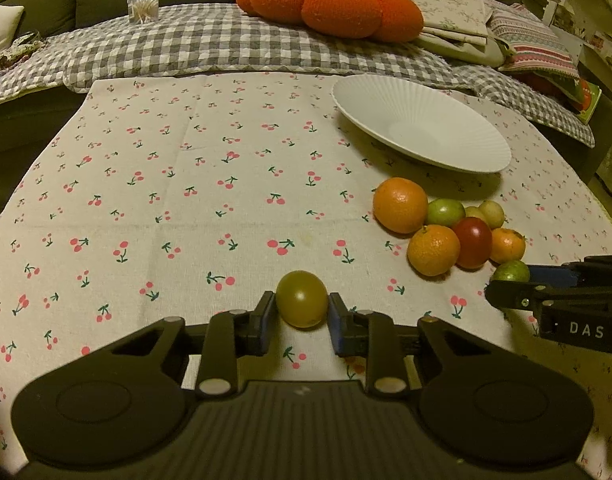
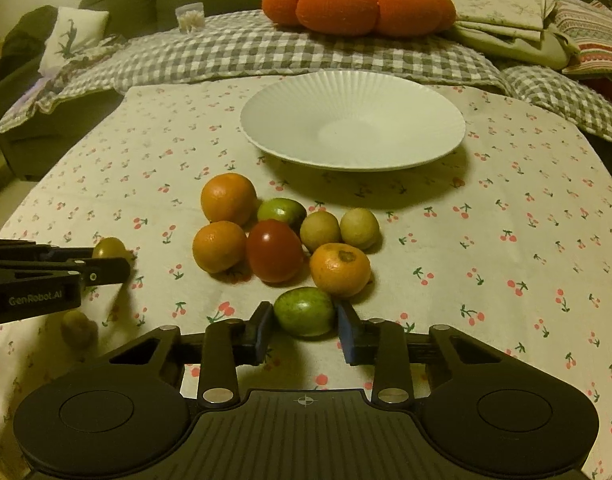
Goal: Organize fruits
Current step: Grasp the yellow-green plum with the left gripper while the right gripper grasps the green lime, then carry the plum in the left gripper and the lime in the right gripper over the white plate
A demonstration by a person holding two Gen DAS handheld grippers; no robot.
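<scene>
My left gripper [image 1: 301, 312] is shut on a small olive-green round fruit [image 1: 302, 304] that rests on the cherry-print tablecloth [image 1: 186, 200]. My right gripper [image 2: 306, 316] is shut on a green fruit [image 2: 304, 310] at the near edge of the fruit pile. The pile holds three oranges [image 2: 228, 198], a red tomato [image 2: 274, 250], another green fruit [image 2: 282, 210] and two pale round fruits [image 2: 360, 228]. Behind it stands a white ribbed plate [image 2: 266, 120] with nothing on it. A further small yellowish fruit [image 2: 78, 326] lies below the left gripper [image 2: 114, 258].
A sofa runs along the table's far edge with a grey checked blanket [image 1: 206, 48], an orange pumpkin cushion [image 1: 330, 4], folded linens [image 1: 454, 24] and a jar of cotton swabs [image 1: 143, 5]. The two grippers work side by side, close together.
</scene>
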